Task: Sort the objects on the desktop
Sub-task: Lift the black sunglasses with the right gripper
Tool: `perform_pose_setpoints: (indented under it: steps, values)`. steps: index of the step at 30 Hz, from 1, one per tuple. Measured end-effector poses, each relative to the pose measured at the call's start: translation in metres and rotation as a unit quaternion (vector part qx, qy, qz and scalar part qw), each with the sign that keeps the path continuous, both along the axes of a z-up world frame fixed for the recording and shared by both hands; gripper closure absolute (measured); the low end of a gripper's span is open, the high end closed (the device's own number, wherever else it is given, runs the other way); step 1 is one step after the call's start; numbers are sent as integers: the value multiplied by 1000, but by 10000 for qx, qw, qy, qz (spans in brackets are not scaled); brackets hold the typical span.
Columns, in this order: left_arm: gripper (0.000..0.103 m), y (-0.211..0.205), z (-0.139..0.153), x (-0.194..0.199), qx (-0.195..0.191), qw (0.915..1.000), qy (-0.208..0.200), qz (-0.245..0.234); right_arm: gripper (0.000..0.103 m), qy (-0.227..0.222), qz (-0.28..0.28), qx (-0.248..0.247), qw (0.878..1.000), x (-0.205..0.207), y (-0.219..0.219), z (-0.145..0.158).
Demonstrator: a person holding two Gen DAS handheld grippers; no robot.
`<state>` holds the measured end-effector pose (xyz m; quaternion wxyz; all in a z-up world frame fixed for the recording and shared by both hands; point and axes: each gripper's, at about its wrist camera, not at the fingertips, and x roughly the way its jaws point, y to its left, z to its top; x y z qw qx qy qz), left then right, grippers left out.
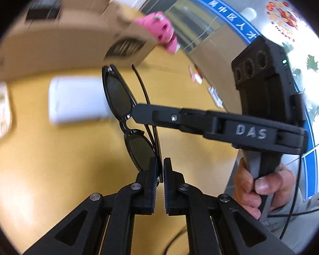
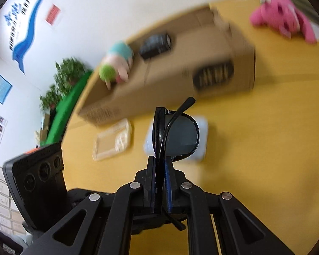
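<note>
Office: wall notices (image 2: 53, 16), desk (image 2: 265, 148)

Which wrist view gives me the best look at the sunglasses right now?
The left wrist view: the sunglasses show both lenses, with the left gripper and right gripper each clamped on them. The right wrist view shows them edge-on, one lens visible beyond the closed fingers.

Cardboard box (image 2: 180, 68) blocks far side; tabletop (image 2: 265, 148) nr fingers free.
</note>
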<state>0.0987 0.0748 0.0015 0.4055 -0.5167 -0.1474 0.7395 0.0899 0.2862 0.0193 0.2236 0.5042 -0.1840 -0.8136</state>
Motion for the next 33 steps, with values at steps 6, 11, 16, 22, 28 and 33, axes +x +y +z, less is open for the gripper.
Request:
perform_pose_setpoints:
  steps: [6, 11, 16, 22, 28, 33]
  values:
    - [98, -31, -27, 12, -74, 9978, -644, 164, 89, -1031, 278, -254, 9940, 9, -18, -60]
    - [98, -43, -27, 15, 6, 9966, -777, 255, 60, -1046, 598, -600, 9909, 3, -21, -59]
    - [98, -36, -10, 11, 411, 9964, -677, 295, 77, -1012, 540, -990, 9885, -3, -11, -61]
    - [98, -15, -22, -3, 378, 9955, -821, 276, 93, -1118, 49, -1686, 9793, 0, -7, -85]
    - [98, -15, -32, -3, 747, 9913, -1057, 244, 94, -971, -264, -1819, 9782, 7, -2, -87]
    - [98, -12, -39, -5, 824, 9899, -1127, 239, 94, -940, -442, -2092, 9723, 13, 1, -91]
